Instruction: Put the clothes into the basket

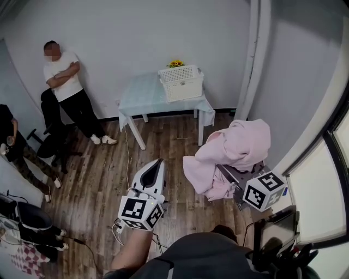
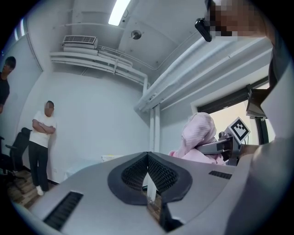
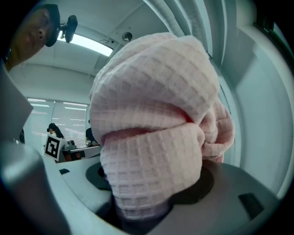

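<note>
Mostly under pink garment [image 3: 154,114], right tongs [image 3: 140,213]

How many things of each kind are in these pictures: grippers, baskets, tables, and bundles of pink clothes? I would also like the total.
2 grippers: left gripper, right gripper
1 white basket
1 table
1 pink clothes bundle
Total: 5

A ceiling strip light [image 2: 120,10] is brightening the room evenly. Daylight is glaring through the right window [image 1: 317,193]. Fisheye edges are bending and darkening, and the near pink cloth [image 3: 151,137] is blurring.
</note>
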